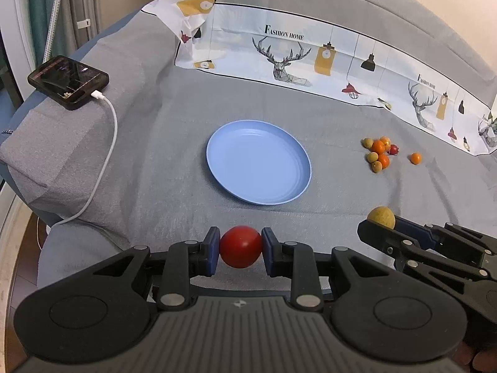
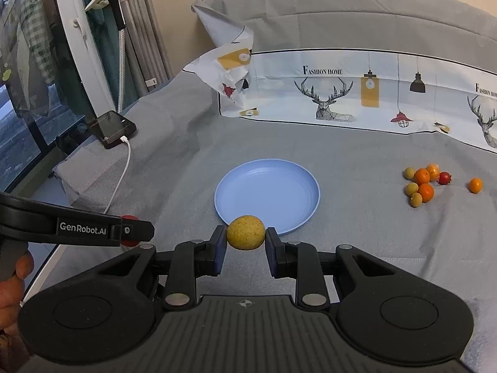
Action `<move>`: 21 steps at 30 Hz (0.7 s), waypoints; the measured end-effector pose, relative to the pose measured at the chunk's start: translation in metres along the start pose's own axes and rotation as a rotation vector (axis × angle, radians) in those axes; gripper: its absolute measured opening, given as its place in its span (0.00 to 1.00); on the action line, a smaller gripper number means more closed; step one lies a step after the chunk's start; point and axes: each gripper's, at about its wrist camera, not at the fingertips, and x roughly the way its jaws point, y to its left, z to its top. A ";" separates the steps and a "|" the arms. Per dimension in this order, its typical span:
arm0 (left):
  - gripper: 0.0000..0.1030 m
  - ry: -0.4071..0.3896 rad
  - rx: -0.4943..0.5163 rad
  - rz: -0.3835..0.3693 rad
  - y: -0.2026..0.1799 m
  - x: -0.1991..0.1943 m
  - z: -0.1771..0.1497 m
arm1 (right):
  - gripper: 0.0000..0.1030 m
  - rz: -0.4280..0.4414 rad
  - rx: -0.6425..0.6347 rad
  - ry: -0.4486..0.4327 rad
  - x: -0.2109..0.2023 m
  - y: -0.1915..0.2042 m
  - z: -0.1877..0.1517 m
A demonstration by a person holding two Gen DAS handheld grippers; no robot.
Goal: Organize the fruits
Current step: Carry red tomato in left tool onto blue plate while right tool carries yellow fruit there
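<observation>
My left gripper point(image 1: 240, 246) is shut on a red round fruit point(image 1: 240, 246), held above the grey bedcover just short of the near rim of the blue plate point(image 1: 236, 143). My right gripper point(image 2: 246, 233) is shut on a yellow speckled fruit point(image 2: 246, 232), held at the plate's point(image 2: 279, 174) near rim. It also shows in the left wrist view point(image 1: 381, 217) at the right. The plate has nothing on it. A cluster of several orange, tan and red small fruits point(image 1: 379, 154) point(image 2: 422, 185) lies right of the plate, with one orange fruit point(image 1: 415, 158) point(image 2: 476, 185) apart.
A black phone point(image 1: 68, 82) point(image 2: 113, 128) with a white charging cable lies on a raised grey fold at the left. A white printed pillowcase point(image 1: 310, 56) point(image 2: 341, 93) lies behind the plate. The bed's edge runs along the left.
</observation>
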 end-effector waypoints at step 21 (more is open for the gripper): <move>0.30 0.057 0.000 0.020 -0.001 0.040 0.023 | 0.27 -0.003 0.058 0.077 0.037 -0.017 0.005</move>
